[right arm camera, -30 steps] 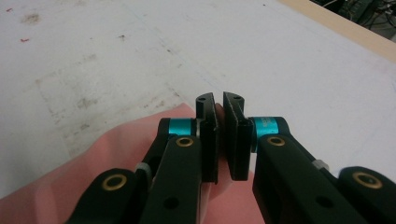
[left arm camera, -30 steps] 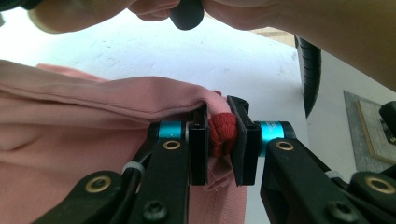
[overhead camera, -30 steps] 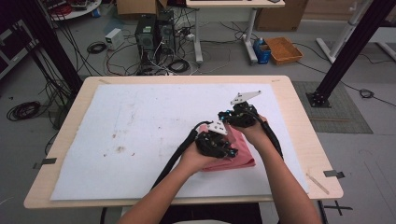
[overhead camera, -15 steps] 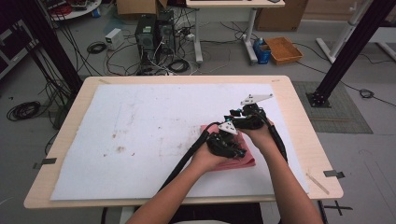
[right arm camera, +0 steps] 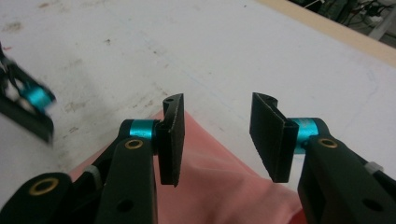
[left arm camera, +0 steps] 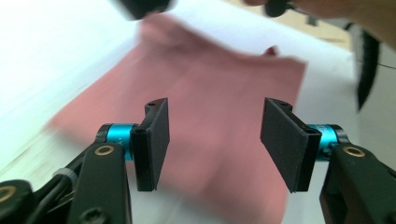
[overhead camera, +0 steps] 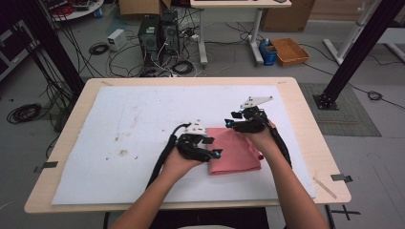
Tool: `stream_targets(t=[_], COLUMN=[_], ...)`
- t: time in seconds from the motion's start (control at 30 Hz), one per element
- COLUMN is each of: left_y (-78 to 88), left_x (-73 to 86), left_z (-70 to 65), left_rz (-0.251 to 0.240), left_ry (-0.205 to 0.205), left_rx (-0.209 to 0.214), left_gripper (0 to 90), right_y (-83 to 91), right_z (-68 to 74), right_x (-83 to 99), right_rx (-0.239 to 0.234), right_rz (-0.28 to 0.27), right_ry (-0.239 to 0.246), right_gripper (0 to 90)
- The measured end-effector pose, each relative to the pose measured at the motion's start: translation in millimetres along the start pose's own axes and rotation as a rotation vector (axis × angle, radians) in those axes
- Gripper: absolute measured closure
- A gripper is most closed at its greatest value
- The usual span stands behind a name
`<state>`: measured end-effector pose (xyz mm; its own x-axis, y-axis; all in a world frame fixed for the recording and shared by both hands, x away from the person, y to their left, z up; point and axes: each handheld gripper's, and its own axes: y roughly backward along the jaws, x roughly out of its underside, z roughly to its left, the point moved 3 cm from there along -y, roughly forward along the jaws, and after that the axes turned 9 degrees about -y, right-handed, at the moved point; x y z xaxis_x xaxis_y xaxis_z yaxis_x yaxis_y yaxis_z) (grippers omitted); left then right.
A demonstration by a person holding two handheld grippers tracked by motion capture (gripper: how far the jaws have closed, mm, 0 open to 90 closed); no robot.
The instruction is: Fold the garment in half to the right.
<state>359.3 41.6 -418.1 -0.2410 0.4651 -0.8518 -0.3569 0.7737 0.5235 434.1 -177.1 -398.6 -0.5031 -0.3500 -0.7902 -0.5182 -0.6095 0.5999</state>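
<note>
Left gripper (left arm camera: 215, 140), right gripper (right arm camera: 215, 135): black bodies, flat black pads, cyan collars, brass screws, black cables, grey three-cornered plates; forearms bare.

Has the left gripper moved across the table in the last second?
Yes. The left gripper has slid left off the pink cloth, toward the table's left edge, and its jaws have just been opening with nothing between them.

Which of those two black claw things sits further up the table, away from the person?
The right gripper, at the far edge of the pink cloth. The left gripper sits lower, at the cloth's left edge.
</note>
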Motion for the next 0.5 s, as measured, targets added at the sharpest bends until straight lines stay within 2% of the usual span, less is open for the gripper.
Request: stream_targets(t=[0.07, 0.2, 0.23, 0.4, 0.5], left_y=[12.0, 27.3, 29.5, 36.2, 37.3], left_x=[11.1, 29.8, 32.6, 38.2, 40.7], left_z=[7.5, 19.0, 21.2, 24.8, 26.0], left_rz=[-0.003, -0.014, -0.011, -0.012, -0.004], left_ry=[0.028, 0.075, 0.080, 0.088, 0.086], left_rx=[-0.029, -0.059, -0.064, -0.074, -0.077], left_gripper=[40.3, 40.3, 40.2, 40.1, 40.1], right_y=[-7.7, -25.3, -30.3, -58.6, -71.1], right_z=[2.9, 10.2, 11.0, 13.7, 11.6], right_x=[0.0, -3.9, -5.6, -5.6, 2.3], right_rx=[-0.008, -0.013, -0.017, -0.028, -0.023], right_rz=[0.025, 0.074, 0.080, 0.192, 0.272], right_ry=[0.006, 0.022, 0.025, 0.016, 0.012], right_gripper=[55.7, 55.5, 55.5, 55.1, 66.8])
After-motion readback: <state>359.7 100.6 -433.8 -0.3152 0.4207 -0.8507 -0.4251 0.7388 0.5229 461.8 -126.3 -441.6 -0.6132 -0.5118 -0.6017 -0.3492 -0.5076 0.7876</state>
